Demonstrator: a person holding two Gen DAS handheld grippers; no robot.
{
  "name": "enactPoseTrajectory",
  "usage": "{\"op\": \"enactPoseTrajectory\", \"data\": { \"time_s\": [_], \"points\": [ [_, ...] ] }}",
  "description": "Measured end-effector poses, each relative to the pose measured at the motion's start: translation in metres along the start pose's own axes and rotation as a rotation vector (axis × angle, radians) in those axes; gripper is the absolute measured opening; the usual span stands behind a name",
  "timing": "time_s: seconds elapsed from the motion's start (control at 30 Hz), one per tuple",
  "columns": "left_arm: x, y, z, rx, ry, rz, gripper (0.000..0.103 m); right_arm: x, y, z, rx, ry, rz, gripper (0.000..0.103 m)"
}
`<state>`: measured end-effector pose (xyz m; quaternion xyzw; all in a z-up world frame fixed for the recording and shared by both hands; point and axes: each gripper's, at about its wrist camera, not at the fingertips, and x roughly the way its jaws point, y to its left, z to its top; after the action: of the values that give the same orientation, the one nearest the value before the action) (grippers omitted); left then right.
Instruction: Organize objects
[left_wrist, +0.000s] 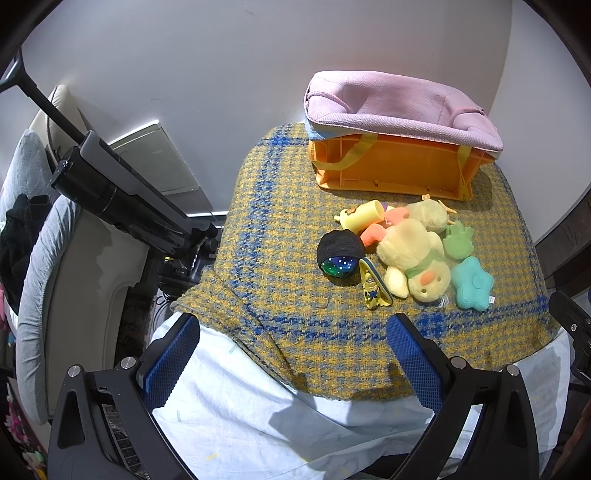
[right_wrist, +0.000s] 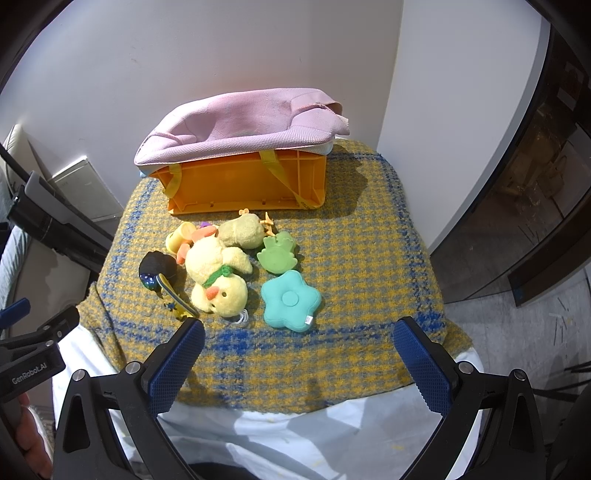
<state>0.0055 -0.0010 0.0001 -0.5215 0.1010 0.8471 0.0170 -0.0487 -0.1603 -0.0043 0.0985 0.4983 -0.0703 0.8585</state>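
We count one orange crate with one pink fabric liner, at the upper centre of the right wrist frame. Below it we list two yellow plush ducks, one green frog toy, one teal star cushion, one dark ball, one minion figure, one yellow cup and one orange-pink soft toy. All lie on one checked blanket.

A soft yellow duck toy lies on its back among small toys. A teal star cushion and green frog lie beside it. The orange box with pink cloth stands behind.
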Motion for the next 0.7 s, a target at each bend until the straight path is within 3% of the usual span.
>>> {"op": "enactPoseTrajectory", "data": {
  "time_s": [0.7],
  "points": [
    [0.0,0.0,-0.0002,0.022,-0.004,-0.013,0.103,0.0,0.0007,-0.0004,0.025,-0.004,-0.012,0.102]
  ]
}}
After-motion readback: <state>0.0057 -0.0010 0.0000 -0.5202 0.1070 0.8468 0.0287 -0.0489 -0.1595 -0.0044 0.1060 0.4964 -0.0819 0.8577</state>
